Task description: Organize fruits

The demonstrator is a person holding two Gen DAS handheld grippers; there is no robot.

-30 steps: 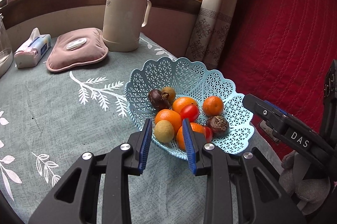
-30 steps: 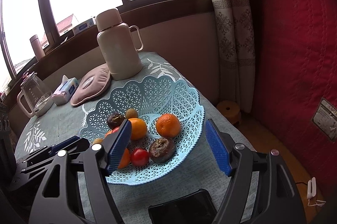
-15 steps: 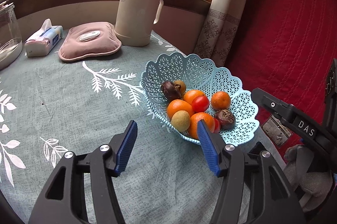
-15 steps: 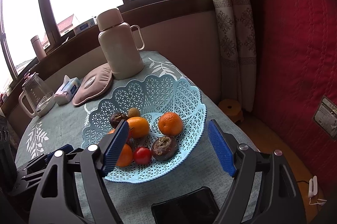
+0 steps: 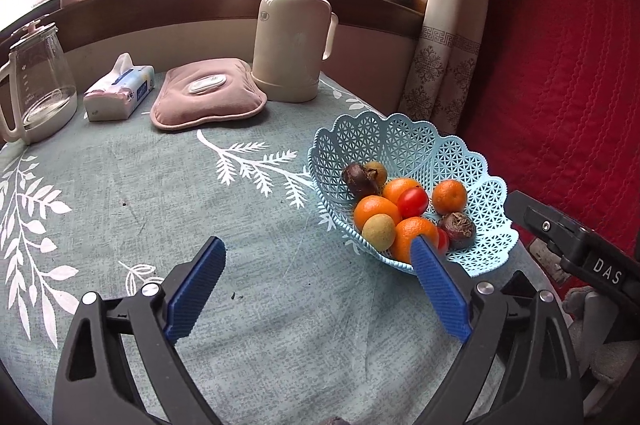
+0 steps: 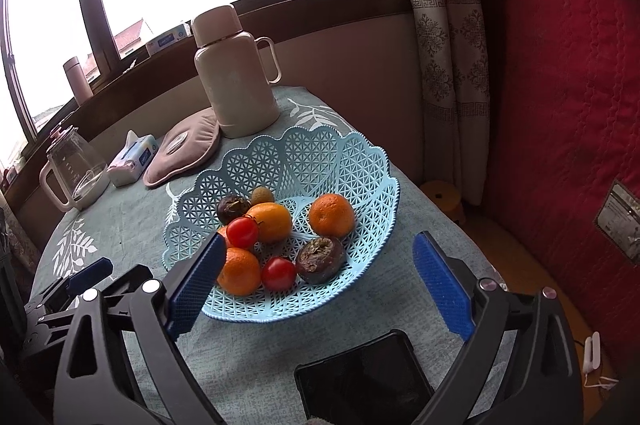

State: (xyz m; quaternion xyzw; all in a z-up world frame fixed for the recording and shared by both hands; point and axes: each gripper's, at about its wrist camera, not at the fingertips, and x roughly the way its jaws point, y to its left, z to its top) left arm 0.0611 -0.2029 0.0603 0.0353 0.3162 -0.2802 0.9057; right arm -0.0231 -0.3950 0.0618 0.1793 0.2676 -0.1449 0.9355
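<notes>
A light blue lattice basket [image 5: 404, 141] stands on the green tablecloth and also shows in the right wrist view [image 6: 304, 153]. It holds several fruits: oranges [image 5: 449, 196], red tomatoes [image 5: 413, 202], dark passion fruits [image 5: 359, 178] and a yellow-green fruit [image 5: 379, 231]. My left gripper [image 5: 318, 253] is open and empty, above the cloth to the left of the basket. My right gripper [image 6: 320, 247] is open and empty, just in front of the basket's near rim. The left gripper's fingers [image 6: 90, 273] show at the left in the right wrist view.
A cream thermos [image 5: 294, 33], a pink hot-water bag [image 5: 208, 91], a tissue pack [image 5: 120, 89] and a glass kettle [image 5: 40, 81] stand at the back by the window. A black phone [image 6: 360, 381] lies at the table's near edge. A red padded wall [image 5: 560, 65] is on the right.
My left gripper has opened wide and pulled back and left from the basket, leaving the yellow-green fruit in it. My right gripper has drawn back slightly and stayed open.
</notes>
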